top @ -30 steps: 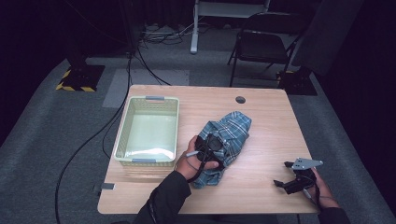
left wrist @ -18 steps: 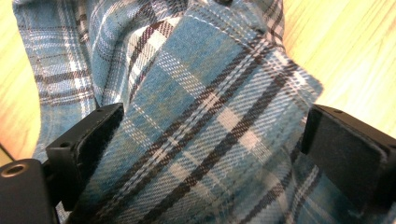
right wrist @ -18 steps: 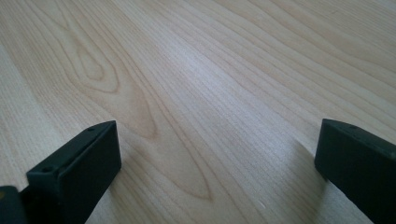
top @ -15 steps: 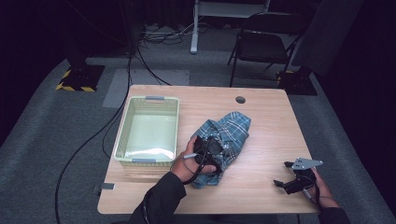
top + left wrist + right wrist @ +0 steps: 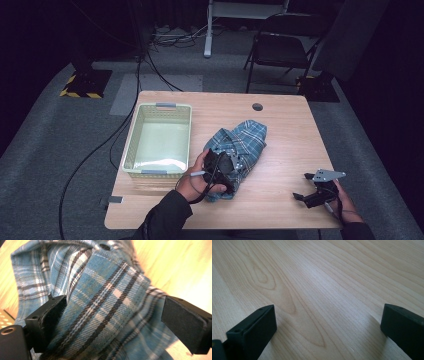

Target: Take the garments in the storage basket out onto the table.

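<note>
Around plaid shirt (image 5: pixel 105 305): jaws wide, perhaps touching.

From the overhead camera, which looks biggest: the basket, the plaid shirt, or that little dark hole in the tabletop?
1. Basket
2. Plaid shirt; bunched up and partly covered by the left tool, so it may really be larger.
3. Hole, by far the smallest.

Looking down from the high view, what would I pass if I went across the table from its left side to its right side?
Pale green basket → left gripper on the near end of the blue plaid shirt → bare wooden table → right gripper, near the table's front right corner.
</note>
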A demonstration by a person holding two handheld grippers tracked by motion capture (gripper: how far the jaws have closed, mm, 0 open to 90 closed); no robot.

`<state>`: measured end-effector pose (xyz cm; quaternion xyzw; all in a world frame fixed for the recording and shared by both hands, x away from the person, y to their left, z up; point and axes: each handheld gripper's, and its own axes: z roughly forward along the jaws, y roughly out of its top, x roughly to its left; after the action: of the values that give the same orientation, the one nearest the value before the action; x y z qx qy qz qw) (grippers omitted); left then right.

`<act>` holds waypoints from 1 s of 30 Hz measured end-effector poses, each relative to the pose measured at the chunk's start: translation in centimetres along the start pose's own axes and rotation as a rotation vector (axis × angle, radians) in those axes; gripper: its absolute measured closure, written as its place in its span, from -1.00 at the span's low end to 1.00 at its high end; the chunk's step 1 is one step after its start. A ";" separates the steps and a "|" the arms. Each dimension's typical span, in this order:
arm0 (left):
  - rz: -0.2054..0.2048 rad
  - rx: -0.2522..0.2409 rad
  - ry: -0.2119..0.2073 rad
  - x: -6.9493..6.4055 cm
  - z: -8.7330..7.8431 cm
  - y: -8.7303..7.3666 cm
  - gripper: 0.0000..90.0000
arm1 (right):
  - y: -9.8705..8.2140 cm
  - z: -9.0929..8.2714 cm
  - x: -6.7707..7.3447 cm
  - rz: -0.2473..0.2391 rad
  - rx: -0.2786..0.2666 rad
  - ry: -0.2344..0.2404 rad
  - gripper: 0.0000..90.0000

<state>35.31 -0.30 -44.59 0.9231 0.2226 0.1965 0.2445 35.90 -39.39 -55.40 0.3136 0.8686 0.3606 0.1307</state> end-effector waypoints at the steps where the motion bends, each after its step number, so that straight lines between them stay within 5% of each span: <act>1: 0.005 -0.001 -0.001 -0.1 -0.2 -0.1 -0.84 | 0.0 0.0 0.0 0.000 0.000 0.000 -0.99; 30: -0.013 -0.017 0.038 -0.7 -3.0 -5.1 -0.89 | 0.0 0.0 0.0 0.000 0.000 0.000 -0.99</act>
<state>31.75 4.45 -45.10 0.9156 0.2314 0.2144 0.2493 35.90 -39.39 -55.40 0.3136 0.8687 0.3605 0.1307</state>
